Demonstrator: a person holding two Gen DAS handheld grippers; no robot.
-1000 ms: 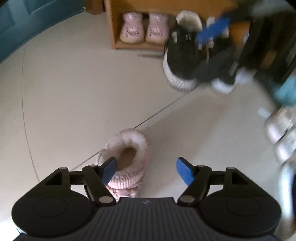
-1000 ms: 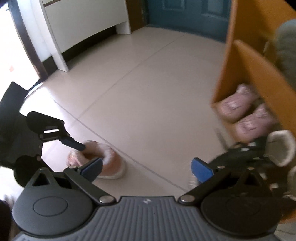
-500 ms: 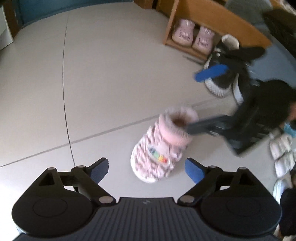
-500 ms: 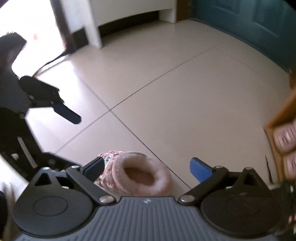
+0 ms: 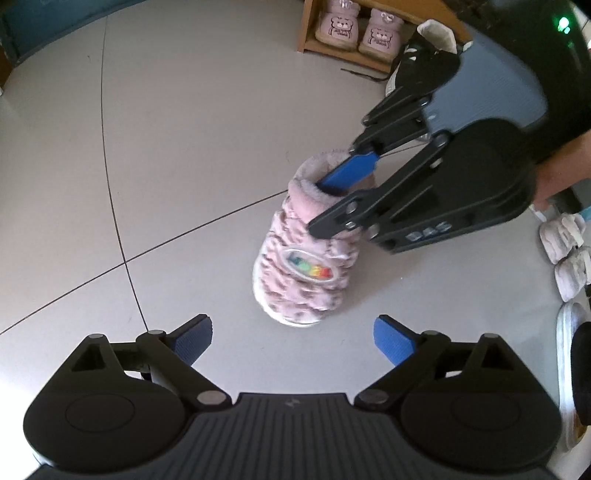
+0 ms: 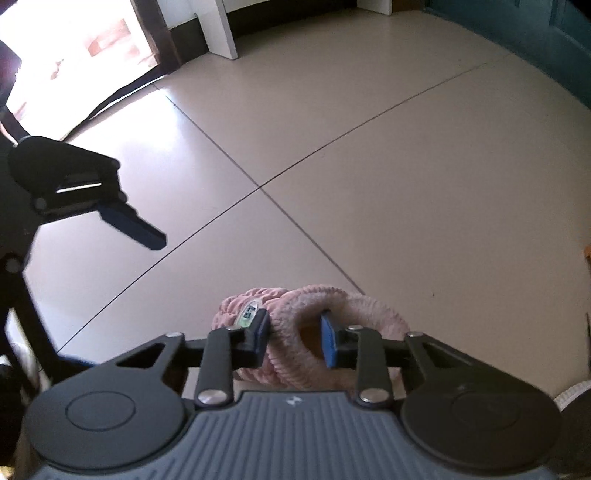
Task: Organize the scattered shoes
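A pink fuzzy boot (image 5: 303, 273) with a rainbow badge stands on the tiled floor, toe towards my left gripper. My right gripper (image 5: 328, 203) reaches down onto it from the right, and its jaws are closing. One blue pad sits inside the boot's opening and the other finger outside, pinching the fleecy collar (image 6: 291, 325) between them. In the right wrist view the right gripper (image 6: 293, 339) shows the same pinch on the boot (image 6: 354, 306). My left gripper (image 5: 291, 332) hangs open just short of the toe, holding nothing.
A wooden shoe rack (image 5: 306, 40) at the back holds a pair of pink bear shoes (image 5: 354, 29). A black sneaker (image 5: 432, 40) lies beside it. Pale shoes (image 5: 565, 251) sit at the right edge. A person's hand (image 5: 557, 177) grips the right tool. A white cabinet (image 6: 218, 26) stands across the floor.
The right gripper came away from the rack, dropped onto the pink boot and closed on its collar. The left gripper opened wider and moved back from the boot.
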